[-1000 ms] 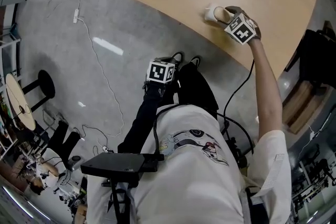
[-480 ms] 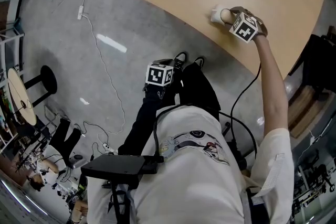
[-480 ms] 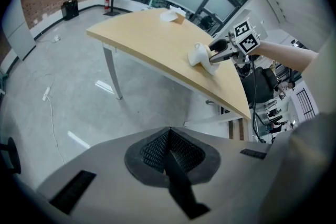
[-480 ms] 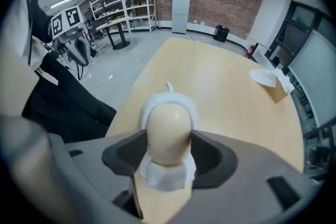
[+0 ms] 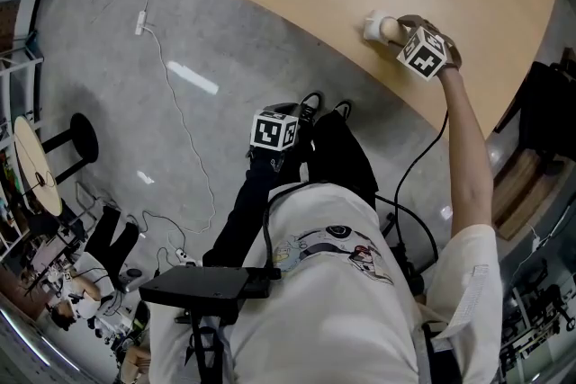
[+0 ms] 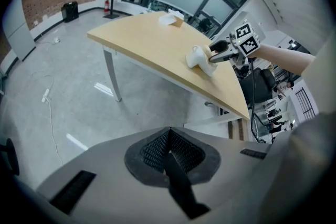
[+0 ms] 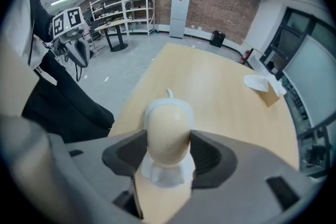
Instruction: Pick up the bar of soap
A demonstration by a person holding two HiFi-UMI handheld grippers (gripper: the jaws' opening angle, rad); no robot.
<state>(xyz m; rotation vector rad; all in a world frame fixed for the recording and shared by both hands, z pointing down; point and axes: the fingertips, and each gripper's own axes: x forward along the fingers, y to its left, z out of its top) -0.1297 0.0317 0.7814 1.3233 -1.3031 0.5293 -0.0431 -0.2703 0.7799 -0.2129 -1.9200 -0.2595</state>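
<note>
A cream oval bar of soap (image 7: 168, 131) lies on a white soap dish (image 7: 164, 177) close to the near edge of the tan table (image 7: 220, 92). My right gripper (image 7: 168, 147) is shut on the soap, one dark pad on each side. From the head view, the soap (image 5: 388, 27) and dish (image 5: 371, 25) show just ahead of the right gripper (image 5: 394, 30). The left gripper (image 5: 279, 120) hangs low beside the person's leg, off the table. In its own view, the left gripper (image 6: 169, 153) has its pads together with nothing between them, and the soap (image 6: 217, 48) shows far off.
A crumpled tissue on a small brown box (image 7: 264, 86) sits at the table's far side. The table edge (image 5: 360, 67) runs right beside the dish. Cables (image 5: 171, 94) trail over the grey floor, and a black chair (image 5: 549, 103) stands by the table's right end.
The right gripper stays closed on the soap at the dish. The head view has drifted slightly; the left gripper has not visibly moved.
</note>
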